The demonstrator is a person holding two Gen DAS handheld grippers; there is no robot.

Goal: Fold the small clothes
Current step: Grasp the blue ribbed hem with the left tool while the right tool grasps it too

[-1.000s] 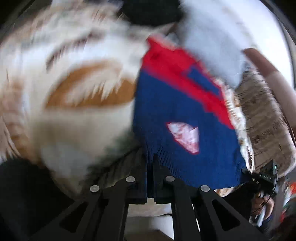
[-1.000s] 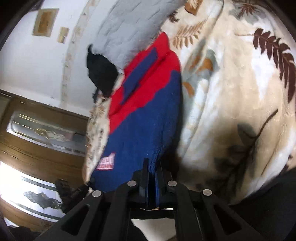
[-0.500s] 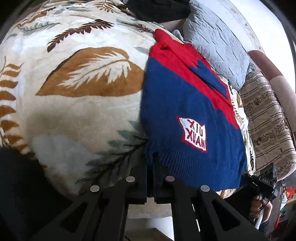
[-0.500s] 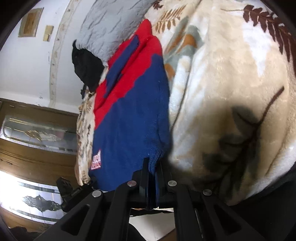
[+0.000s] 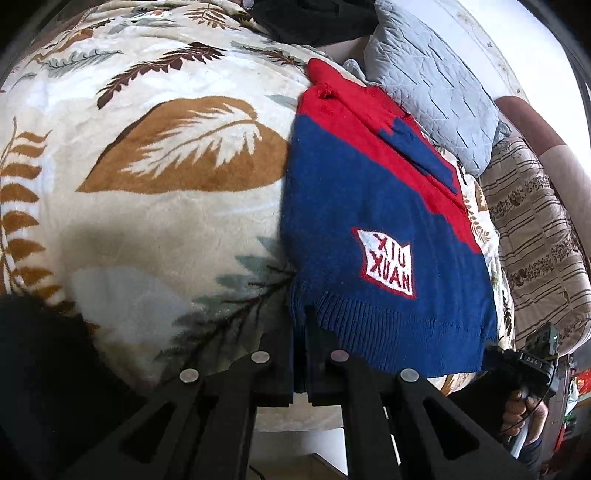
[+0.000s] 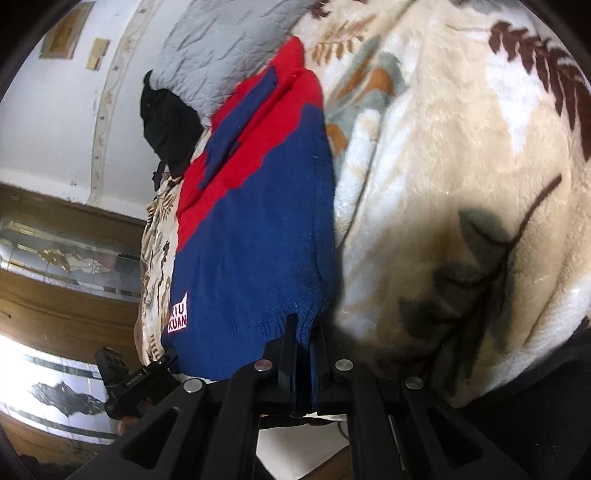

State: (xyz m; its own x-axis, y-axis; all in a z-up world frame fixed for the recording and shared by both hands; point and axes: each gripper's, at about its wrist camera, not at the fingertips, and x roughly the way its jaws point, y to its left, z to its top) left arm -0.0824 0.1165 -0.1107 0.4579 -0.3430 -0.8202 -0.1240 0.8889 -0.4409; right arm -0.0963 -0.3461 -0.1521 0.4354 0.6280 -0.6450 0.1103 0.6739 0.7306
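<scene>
A small blue and red knit sweater (image 5: 369, 206) with a white "XIU XUAN" patch lies spread on a cream leaf-print blanket (image 5: 166, 184). My left gripper (image 5: 301, 332) is shut on the left corner of its ribbed blue hem. My right gripper (image 6: 303, 336) is shut on the other hem corner of the sweater (image 6: 258, 229). The right gripper also shows at the lower right of the left wrist view (image 5: 535, 354), and the left gripper at the lower left of the right wrist view (image 6: 129, 380). The red collar end lies far from both.
A grey quilted pillow (image 5: 432, 85) and a black garment (image 5: 314, 18) lie beyond the collar. A brown patterned cushion (image 5: 535, 240) sits right of the blanket. Wooden cabinets with glass panels (image 6: 66, 258) stand beyond the bed's edge.
The left view was blurred a second ago and is steady now. The sweater has settled flat on the blanket, drawn slightly toward both grippers, which still hold the hem.
</scene>
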